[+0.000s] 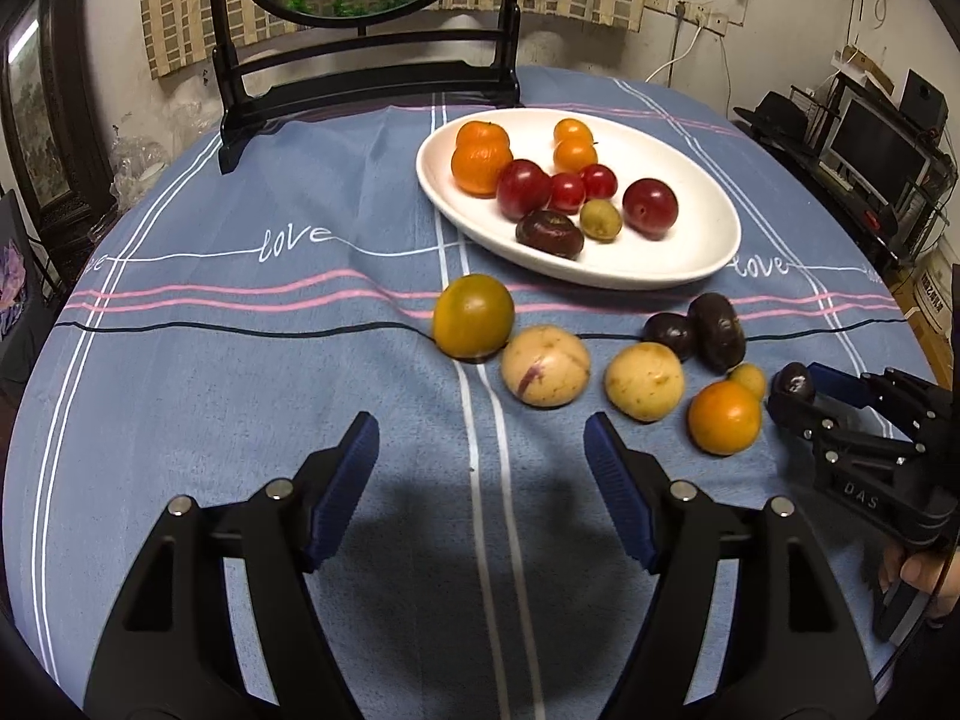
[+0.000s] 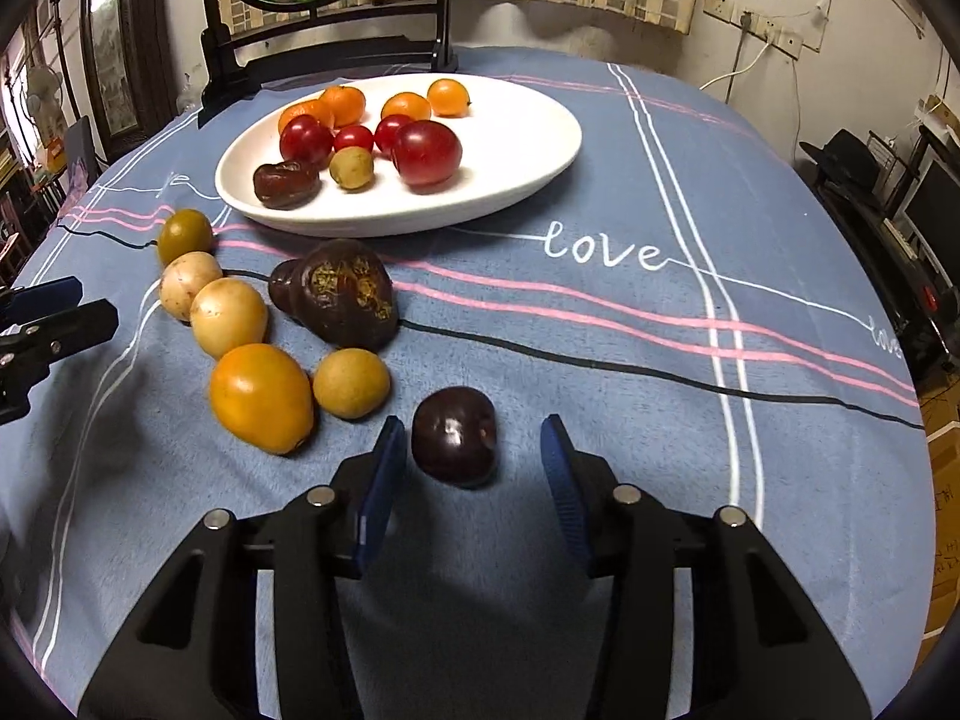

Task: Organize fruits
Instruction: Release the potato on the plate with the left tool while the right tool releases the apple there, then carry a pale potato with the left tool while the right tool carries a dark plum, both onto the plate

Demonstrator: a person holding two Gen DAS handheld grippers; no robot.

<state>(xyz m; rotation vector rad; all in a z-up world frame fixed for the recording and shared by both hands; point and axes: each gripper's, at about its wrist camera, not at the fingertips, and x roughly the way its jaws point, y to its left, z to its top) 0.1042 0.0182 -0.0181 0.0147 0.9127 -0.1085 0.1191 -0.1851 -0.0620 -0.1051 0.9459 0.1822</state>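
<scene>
A white oval plate (image 1: 678, 252) (image 2: 528, 138) holds several oranges, red plums, a green fruit and a dark one. Loose fruit lies on the blue cloth in front of it: a green-orange fruit (image 1: 473, 315), two pale yellow ones (image 1: 545, 366), dark purple ones (image 2: 351, 294) and an orange one (image 2: 261, 397). My right gripper (image 2: 474, 450) (image 1: 795, 390) is open, its jaws on either side of a small dark purple fruit (image 2: 454, 435) on the cloth, near but apart. My left gripper (image 1: 480, 450) is open and empty, short of the fruit row.
A black wooden stand (image 1: 360, 78) with a round screen stands at the table's far edge behind the plate. The round table drops off on every side. Shelves with electronics (image 1: 870, 144) stand off to the right.
</scene>
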